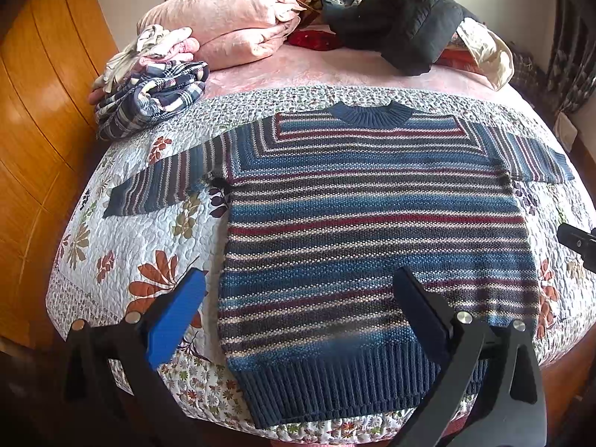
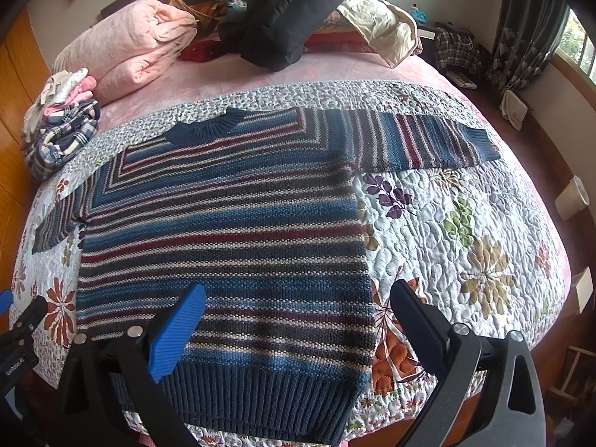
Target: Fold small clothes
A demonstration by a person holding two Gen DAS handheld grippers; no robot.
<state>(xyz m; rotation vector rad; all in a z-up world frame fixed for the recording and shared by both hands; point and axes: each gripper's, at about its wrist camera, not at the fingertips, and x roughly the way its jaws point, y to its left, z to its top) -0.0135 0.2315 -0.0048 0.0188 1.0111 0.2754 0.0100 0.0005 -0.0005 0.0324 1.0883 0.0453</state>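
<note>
A striped knit sweater (image 1: 372, 223) in blue, maroon and cream lies flat on the quilt, collar away from me, both sleeves spread out sideways. The right wrist view shows the same sweater (image 2: 223, 231) with its ribbed hem nearest. My left gripper (image 1: 298, 298) hangs open above the hem's left part, nothing between its fingers. My right gripper (image 2: 298, 309) is open too, over the hem's right corner, and holds nothing. The right gripper's tip (image 1: 577, 242) shows at the left wrist view's right edge.
A floral quilt (image 2: 465, 223) covers the bed's near half. A pile of plaid and pink clothes (image 1: 149, 85) sits at the far left. Pink bedding (image 1: 231, 18), a black jacket (image 1: 402, 26) and a cream garment (image 2: 383, 26) lie at the head. A wooden wardrobe (image 1: 37, 111) stands left.
</note>
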